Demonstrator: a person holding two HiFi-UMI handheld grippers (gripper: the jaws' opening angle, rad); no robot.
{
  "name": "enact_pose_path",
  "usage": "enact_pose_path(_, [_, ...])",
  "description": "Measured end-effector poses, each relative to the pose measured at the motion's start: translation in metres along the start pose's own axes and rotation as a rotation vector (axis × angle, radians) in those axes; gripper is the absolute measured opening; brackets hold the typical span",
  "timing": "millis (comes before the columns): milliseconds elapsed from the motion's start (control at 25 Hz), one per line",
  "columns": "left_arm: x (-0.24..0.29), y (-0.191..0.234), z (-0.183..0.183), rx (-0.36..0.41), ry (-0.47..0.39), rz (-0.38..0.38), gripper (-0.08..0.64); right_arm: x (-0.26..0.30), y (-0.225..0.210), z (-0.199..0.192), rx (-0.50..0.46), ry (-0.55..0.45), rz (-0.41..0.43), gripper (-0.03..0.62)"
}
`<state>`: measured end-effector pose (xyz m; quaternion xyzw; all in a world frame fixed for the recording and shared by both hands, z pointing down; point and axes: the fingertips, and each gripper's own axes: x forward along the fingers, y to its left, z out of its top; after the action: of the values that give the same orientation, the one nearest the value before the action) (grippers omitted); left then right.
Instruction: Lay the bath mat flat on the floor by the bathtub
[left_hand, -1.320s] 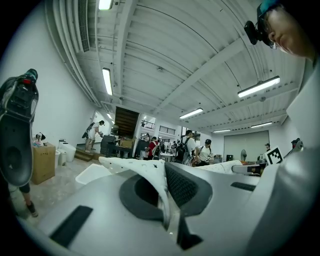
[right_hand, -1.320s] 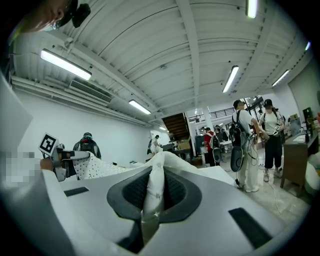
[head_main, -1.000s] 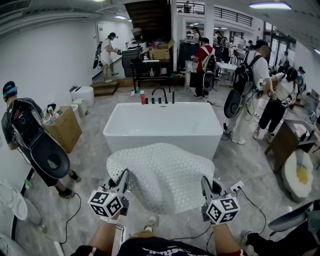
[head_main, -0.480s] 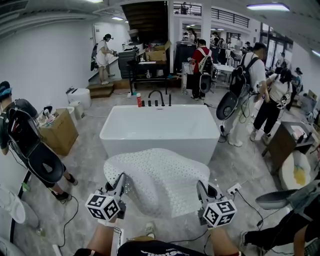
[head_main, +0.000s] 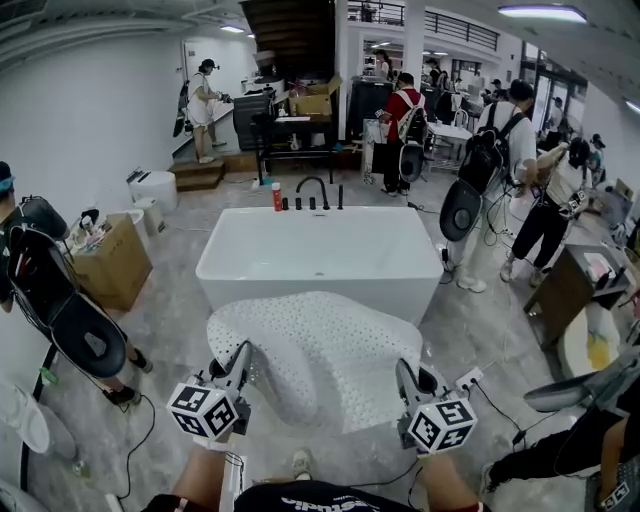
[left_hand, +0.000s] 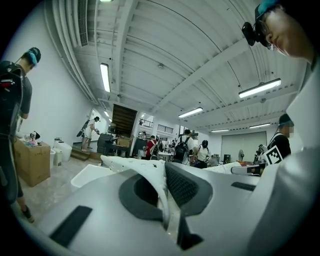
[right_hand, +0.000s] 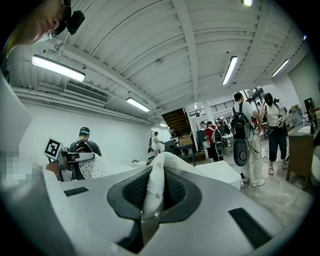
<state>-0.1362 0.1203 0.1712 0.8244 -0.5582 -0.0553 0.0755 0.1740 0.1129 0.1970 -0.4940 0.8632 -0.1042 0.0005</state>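
Both grippers have the white perforated bath mat (head_main: 315, 355) up in the air on the near side of the bathtub (head_main: 318, 262). The left gripper (head_main: 243, 354) has its jaws pinched tight on the mat's near left edge, and the right gripper (head_main: 404, 372) is clamped on the near right edge. The mat humps up between them, its far edge showing in front of the tub's near wall, above the grey floor (head_main: 170, 330).
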Motion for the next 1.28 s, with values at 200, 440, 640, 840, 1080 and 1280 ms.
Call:
enact_pose_path(200, [0.022, 0.027, 0.011, -0.065, -0.018, -0.015, 0.029, 0.028, 0.004, 0.011, -0.011, 0.006, -0.001, 0.043])
enact_pose_path(440, [0.05, 0.053, 0.016, -0.065, -0.022, -0.032, 0.029, 0.066, 0.004, 0.018, -0.021, 0.015, -0.008, 0.043])
enact_pose_path(640, [0.076, 0.081, 0.017, -0.082, -0.016, -0.039, 0.031, 0.106, 0.01, 0.018, -0.027, 0.034, 0.012, 0.043])
enact_pose_path(840, [0.103, 0.101, 0.018, -0.089, -0.022, -0.044, 0.031, 0.139, 0.01, 0.019, -0.03, 0.047, 0.026, 0.043])
enact_pose_path(1080, [0.124, 0.122, 0.023, -0.098, -0.034, -0.058, 0.031, 0.165, 0.009, 0.026, -0.036, 0.05, 0.018, 0.043])
enact_pose_path(1280, [0.135, 0.139, 0.026, -0.093, -0.034, -0.078, 0.031, 0.186, 0.015, 0.032, -0.045, 0.047, 0.012, 0.043])
